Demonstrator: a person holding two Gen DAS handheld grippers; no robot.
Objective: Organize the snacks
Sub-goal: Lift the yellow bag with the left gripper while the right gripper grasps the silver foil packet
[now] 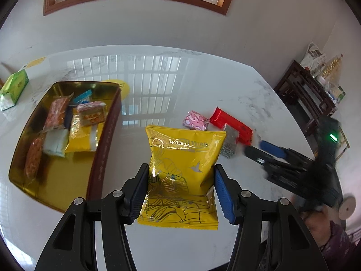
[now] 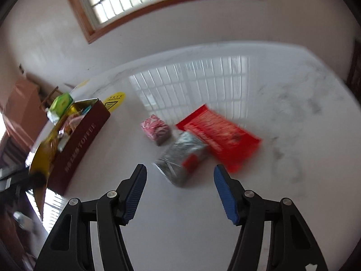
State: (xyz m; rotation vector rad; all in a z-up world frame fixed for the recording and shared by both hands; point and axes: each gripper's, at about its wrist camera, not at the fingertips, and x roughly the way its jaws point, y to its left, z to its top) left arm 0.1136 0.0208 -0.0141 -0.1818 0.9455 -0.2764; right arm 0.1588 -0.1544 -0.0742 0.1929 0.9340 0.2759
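Note:
My left gripper (image 1: 180, 180) is shut on a yellow snack bag (image 1: 182, 167), its pads touching both sides, above the white marble table (image 1: 158, 79). A gold-lined maroon tin (image 1: 106, 140) with several snack packets inside stands to its left. A pink packet (image 1: 195, 120), a red packet (image 1: 231, 124) and a silver packet (image 1: 230, 141) lie beyond. My right gripper (image 2: 179, 174) is open and empty, just short of the silver packet (image 2: 182, 155), with the red packet (image 2: 218, 135) and pink packet (image 2: 155, 128) behind it. The tin (image 2: 79, 144) is at the left there.
A green tissue pack (image 1: 14, 85) lies at the table's far left. A yellow sticker (image 1: 117, 85) lies behind the tin. A dark wooden shelf (image 1: 304, 90) with clutter stands off the table's right. My right gripper (image 1: 257, 150) shows at the right of the left wrist view.

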